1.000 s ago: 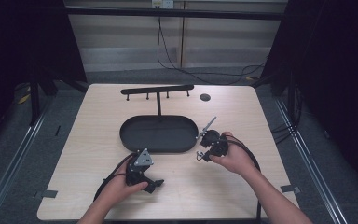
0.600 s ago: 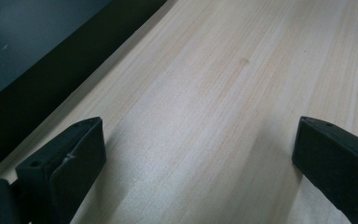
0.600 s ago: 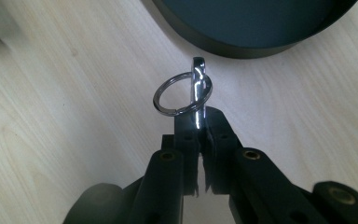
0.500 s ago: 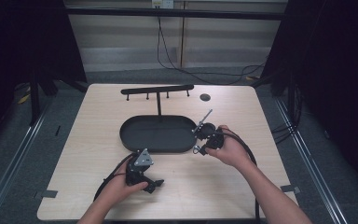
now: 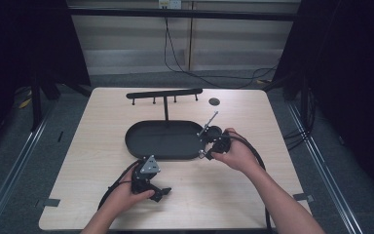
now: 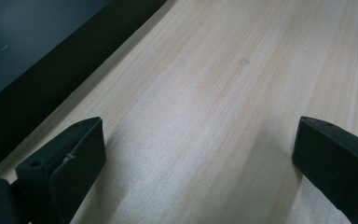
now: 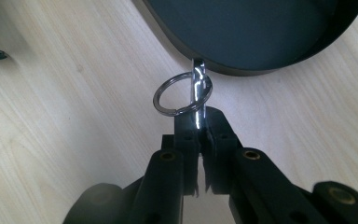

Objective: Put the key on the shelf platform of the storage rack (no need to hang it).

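My right gripper [image 7: 199,122] is shut on a flat, shiny metal key [image 7: 198,84] that has a split key ring [image 7: 175,95] threaded through it. The key's tip stands just short of the rim of a black oval tray [image 7: 242,70]. In the high view the right gripper [image 5: 207,152] sits at the right end of the tray [image 5: 141,146]. A black hook rack [image 5: 164,93] rises on a post from the tray's far side. My left gripper [image 5: 158,192] rests low near the table's front, and its jaws stand wide open over bare wood [image 6: 200,93].
A small black disc [image 5: 214,101] lies on the table behind the tray. The light wooden table [image 5: 272,122] ends at a dark edge [image 6: 51,84] close to the left gripper. Cables trail from both grippers toward the person.
The right hand has drifted a little forward and left, closer to the tray's right end, still with the key in its jaws. The left gripper has stayed in place.
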Demonstrator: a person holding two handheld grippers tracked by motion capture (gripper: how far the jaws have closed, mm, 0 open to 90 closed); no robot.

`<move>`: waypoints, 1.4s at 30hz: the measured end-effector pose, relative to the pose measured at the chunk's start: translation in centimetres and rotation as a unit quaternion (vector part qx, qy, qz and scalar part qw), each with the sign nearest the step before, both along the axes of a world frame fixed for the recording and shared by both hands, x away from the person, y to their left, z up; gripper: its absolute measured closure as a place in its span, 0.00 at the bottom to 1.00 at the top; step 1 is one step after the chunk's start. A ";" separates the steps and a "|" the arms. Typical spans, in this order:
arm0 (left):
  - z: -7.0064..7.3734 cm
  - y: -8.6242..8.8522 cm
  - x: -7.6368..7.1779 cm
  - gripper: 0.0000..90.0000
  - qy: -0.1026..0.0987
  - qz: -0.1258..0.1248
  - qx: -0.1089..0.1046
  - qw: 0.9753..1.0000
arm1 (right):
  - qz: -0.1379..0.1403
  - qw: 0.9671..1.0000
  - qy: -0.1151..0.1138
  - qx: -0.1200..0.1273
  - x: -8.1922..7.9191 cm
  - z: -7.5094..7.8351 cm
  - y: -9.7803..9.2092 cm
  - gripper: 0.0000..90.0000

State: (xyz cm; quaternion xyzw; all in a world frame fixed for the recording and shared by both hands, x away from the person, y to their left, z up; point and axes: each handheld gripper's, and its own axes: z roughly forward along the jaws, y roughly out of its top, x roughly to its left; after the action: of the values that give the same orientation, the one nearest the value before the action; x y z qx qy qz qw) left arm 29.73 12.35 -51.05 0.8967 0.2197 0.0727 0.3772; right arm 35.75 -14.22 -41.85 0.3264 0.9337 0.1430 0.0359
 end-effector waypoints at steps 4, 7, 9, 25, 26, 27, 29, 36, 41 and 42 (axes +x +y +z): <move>0.0 0.0 0.0 0.02 0.000 0.000 0.000 1.000 | 0.000 1.000 -0.003 -0.002 0.2 0.0 0.3 0.95; 0.0 0.0 0.0 0.02 -0.001 -0.002 0.002 1.000 | -0.002 1.000 -0.001 0.007 0.4 0.1 0.5 0.95; 0.0 0.0 0.0 0.02 -0.001 -0.002 0.002 1.000 | -0.003 1.000 0.000 0.006 0.4 0.2 0.5 0.95; 0.0 0.0 0.0 0.02 0.000 -0.003 0.001 1.000 | -0.013 1.000 -0.002 0.006 1.1 0.9 0.6 0.95; 0.0 0.0 0.0 0.02 0.000 -0.003 0.001 1.000 | -0.013 1.000 -0.004 0.005 1.2 0.9 0.6 0.95; 0.0 0.0 0.0 0.02 0.000 -0.003 0.001 1.000 | -0.014 1.000 -0.002 0.005 1.3 0.9 0.5 0.95; 0.0 0.0 0.0 0.02 0.000 -0.002 0.001 1.000 | -0.017 1.000 -0.002 0.004 1.4 0.9 0.6 0.95; 0.0 0.0 0.0 0.02 0.000 -0.003 0.001 1.000 | -0.013 1.000 -0.001 -0.002 1.6 1.2 0.7 0.95; 0.0 0.0 0.0 0.02 0.000 -0.004 0.002 1.000 | -0.009 1.000 0.001 -0.009 1.7 1.3 1.3 0.95; 0.0 0.0 0.0 0.02 0.001 -0.004 0.001 1.000 | -0.006 1.000 0.001 -0.012 1.8 1.3 1.4 0.95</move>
State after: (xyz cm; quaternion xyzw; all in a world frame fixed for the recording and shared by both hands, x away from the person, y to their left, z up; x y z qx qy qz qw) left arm 29.76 12.34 -51.03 0.8981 0.2167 0.0711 0.3760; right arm 37.54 -12.85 -40.57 0.3318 0.9333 0.1310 0.0401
